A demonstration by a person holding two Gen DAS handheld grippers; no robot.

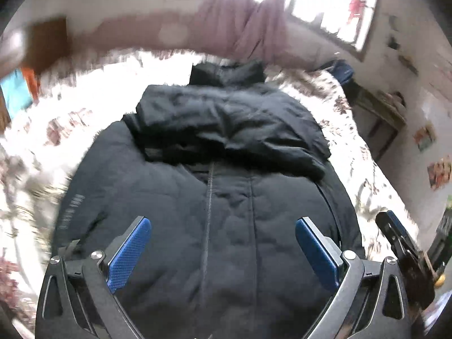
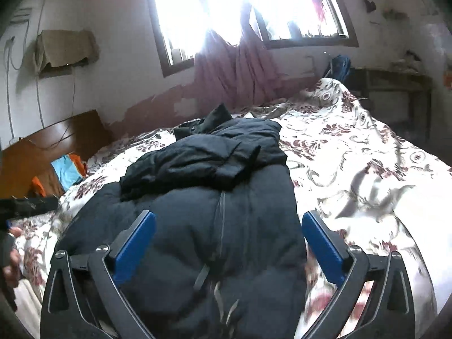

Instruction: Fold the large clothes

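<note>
a: where's the jacket (image 2: 197, 226) right now?

b: flat on the bed (image 2: 353, 155), zip side up, hem nearest me, collar toward the window (image 2: 240, 5). both sleeves (image 2: 197, 158) look folded across the chest, piled one over the other.

a: and your grippers?

b: left gripper (image 1: 223, 243) is spread wide, nothing between the pads, just hanging over the lower front of the jacket. right gripper (image 2: 228, 240) is the same: wide open, empty, over the hem near the zip. neither pad is touching cloth that i can see. in the left view the right one shows at the edge, just beside the jacket's right side.

a: so what step are we on?

b: i'd say sleeves are in, and the body fold is next. the hem end hasn't been brought up yet.

a: what does that need?

b: i reckon each gripper takes a hem corner, left and right, pinching both layers of that puffy fabric, then both lift together and carry the hem up toward the collar so it lands over the sleeves. it's thick stuff, so a shallow pinch could slip. the left view is blurred, so i'd settle before closing.
</note>
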